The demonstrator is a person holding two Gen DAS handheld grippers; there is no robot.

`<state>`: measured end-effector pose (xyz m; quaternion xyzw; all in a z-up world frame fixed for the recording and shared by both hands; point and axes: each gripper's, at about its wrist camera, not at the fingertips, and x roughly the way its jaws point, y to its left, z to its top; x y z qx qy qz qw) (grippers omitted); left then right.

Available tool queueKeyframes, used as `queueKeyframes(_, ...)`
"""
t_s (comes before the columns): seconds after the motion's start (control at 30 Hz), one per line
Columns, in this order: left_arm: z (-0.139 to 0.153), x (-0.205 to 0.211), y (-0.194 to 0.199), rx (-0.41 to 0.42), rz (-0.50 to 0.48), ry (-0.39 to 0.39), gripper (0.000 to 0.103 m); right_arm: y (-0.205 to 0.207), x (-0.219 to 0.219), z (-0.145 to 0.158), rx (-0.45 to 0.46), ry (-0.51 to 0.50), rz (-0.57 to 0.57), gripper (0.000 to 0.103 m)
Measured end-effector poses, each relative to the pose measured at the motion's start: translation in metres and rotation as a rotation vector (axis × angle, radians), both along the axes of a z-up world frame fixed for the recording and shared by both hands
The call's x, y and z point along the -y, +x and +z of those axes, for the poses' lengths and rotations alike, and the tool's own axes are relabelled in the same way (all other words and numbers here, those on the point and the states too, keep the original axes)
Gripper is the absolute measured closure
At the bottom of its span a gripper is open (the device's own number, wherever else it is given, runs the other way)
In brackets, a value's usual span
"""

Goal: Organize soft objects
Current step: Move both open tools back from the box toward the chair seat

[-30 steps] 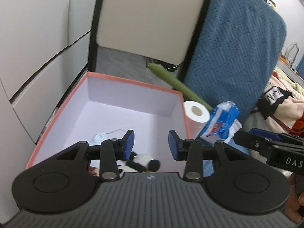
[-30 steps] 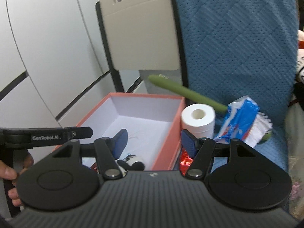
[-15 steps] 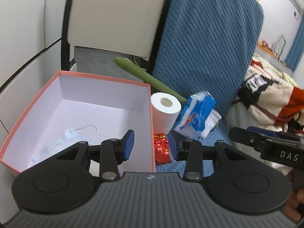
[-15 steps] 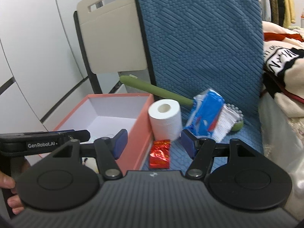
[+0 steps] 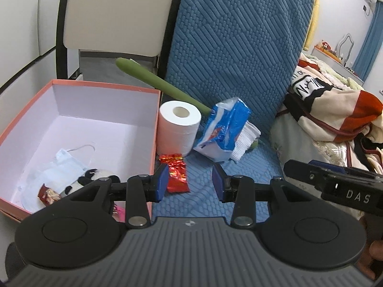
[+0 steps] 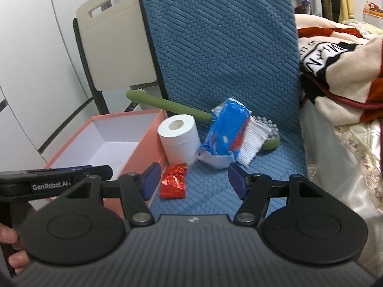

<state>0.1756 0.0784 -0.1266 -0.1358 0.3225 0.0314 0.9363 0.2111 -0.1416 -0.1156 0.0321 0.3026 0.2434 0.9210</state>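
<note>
An orange box (image 5: 155, 129) (image 6: 146, 148) with a white inside stands at the left on a blue quilted seat (image 5: 251, 174). In it lie a face mask (image 5: 64, 165), a panda plush (image 5: 91, 181) and a small red wrapper (image 5: 47, 195). Right of the box stand a toilet roll (image 5: 179, 129) (image 6: 179, 141), a red foil packet (image 5: 176, 175) (image 6: 173, 181) and a blue tissue pack (image 5: 225, 129) (image 6: 225, 134) on a white cloth (image 6: 252, 142). My left gripper (image 5: 190, 183) is open and empty just before the red packet. My right gripper (image 6: 192, 181) is open and empty, the packet low between its fingers.
A green long-handled brush (image 5: 158, 83) (image 6: 167, 106) lies behind the roll and pack. The blue seat back (image 6: 220, 47) rises behind, a beige chair back (image 5: 115, 12) to its left. A folded blanket (image 5: 330, 110) is piled at the right. White cabinet doors (image 6: 31, 59) stand left.
Both grippers have swung from over the box to the right, so the toilet roll, red packet and tissue pack now sit ahead of them. Their openings look unchanged.
</note>
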Motion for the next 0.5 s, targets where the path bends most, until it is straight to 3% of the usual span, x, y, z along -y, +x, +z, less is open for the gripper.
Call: queueKeyframes(0.5, -0.017, 0.048, -0.001, -0.021, -0.049, 0.035, 0.058, -0.007, 0.038, -0.030, -0.034, -0.009, -0.055, 0.038)
